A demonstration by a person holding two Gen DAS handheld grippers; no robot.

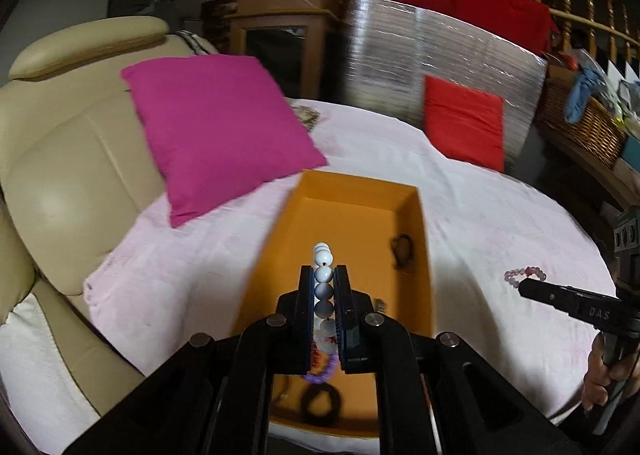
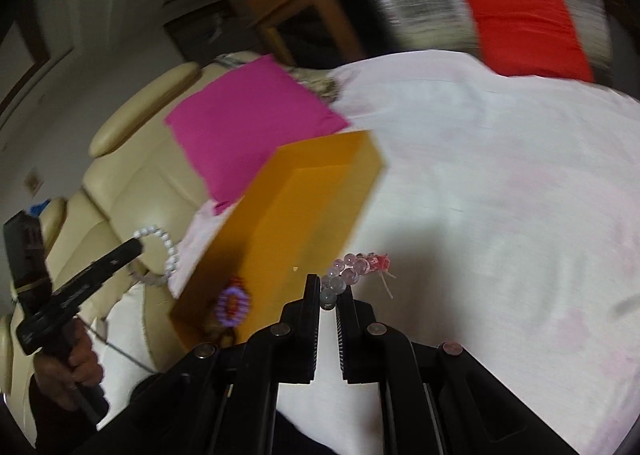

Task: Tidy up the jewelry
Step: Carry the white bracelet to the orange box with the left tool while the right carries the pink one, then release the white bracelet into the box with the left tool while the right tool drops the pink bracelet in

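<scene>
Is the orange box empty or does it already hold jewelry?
Not empty. The orange box holds a purple beaded bracelet, a black ring-shaped piece and a small dark item.

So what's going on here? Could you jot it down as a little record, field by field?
surface: pale pink cloth over a table
container: open orange cardboard box
left gripper: shut on a white and grey bead bracelet, above the box
right gripper: shut on a clear pink bead bracelet, beside the box
already in box: purple bead bracelet, black ring, small dark item
</scene>
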